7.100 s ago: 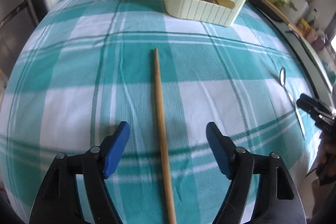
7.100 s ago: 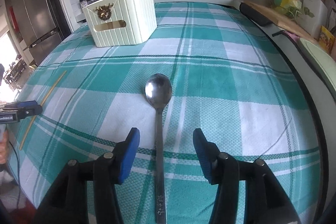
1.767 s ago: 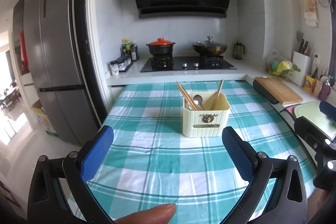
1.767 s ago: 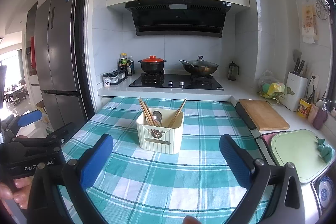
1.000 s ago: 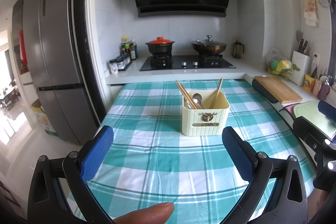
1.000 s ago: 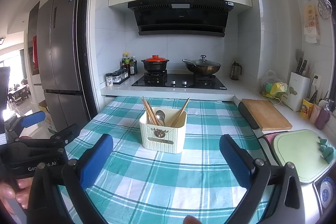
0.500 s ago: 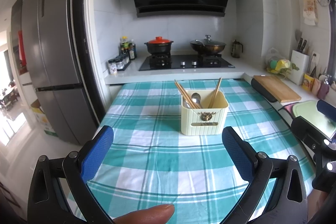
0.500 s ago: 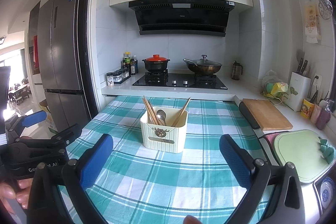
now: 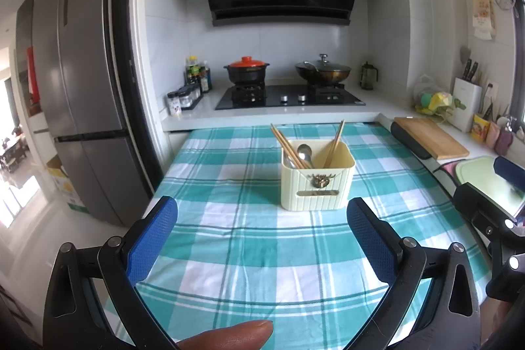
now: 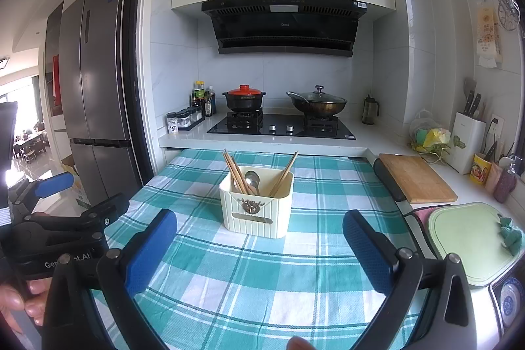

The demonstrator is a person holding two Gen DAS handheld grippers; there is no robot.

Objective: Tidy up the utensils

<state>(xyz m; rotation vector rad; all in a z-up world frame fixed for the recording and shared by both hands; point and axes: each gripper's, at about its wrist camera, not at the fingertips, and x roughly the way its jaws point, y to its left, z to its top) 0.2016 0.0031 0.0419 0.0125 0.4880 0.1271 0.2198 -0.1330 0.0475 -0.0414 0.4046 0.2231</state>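
The checked surface point(image 9: 229, 238) that had carried a chopstick and a spoon seconds earlier lay bare in front of me, and the cream holder point(image 9: 317, 182) stood on it toward the far end. Inside it leaned the chopsticks point(image 9: 288, 146) and the spoon point(image 9: 305, 151), so I judged the organizing done. My left jaws point(image 9: 262, 238) and right jaws point(image 10: 259, 248) were both pulled back, spread wide, holding nothing.
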